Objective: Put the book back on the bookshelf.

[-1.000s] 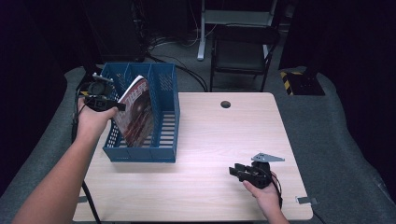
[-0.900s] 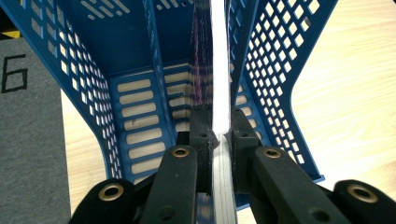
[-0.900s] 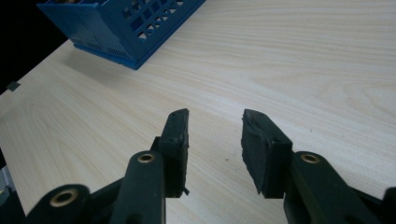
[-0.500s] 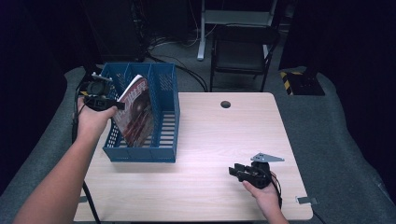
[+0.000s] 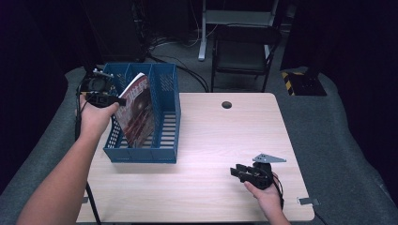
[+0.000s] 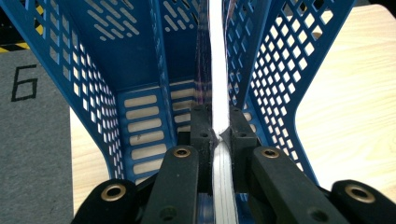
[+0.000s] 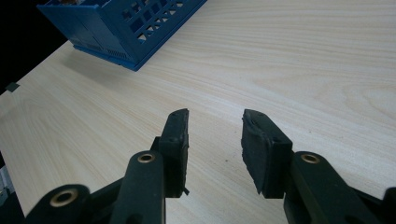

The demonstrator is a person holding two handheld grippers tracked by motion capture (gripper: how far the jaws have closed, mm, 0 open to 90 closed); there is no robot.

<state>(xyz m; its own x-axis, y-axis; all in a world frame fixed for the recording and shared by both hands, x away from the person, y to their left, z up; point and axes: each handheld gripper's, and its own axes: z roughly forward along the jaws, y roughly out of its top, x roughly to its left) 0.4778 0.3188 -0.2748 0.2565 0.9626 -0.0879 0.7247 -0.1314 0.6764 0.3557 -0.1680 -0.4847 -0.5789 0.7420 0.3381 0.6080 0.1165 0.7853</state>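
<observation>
A blue perforated file rack [image 5: 162, 117] with three compartments is seen standing on the left part of a pale wooden table [image 5: 211, 140]. A magazine [image 5: 138, 112] with a dark red cover is held upright but tilted inside the rack, in its middle compartment as far as can be told from the high view, with its lower edge down among the slats and its top corner rising above the rack's rim. The magazine is clamped at its left edge by the left gripper [image 5: 110, 100], which is held just beside the rack's left wall; in the left gripper view the magazine's white page edges [image 6: 219, 93] are seen pinched between the two black jaws of that gripper [image 6: 218, 128], with blue lattice walls [image 6: 275, 79] on both sides.

The right gripper [image 5: 238, 172] is held low over the table, well apart from the rack, toward the near right corner (a grey three-cornered plate is carried on top of it). Its jaws [image 7: 215, 140] are spread with nothing between them, bare wood being visible in the gap, and the rack's corner [image 7: 126, 23] is seen farther off.
</observation>
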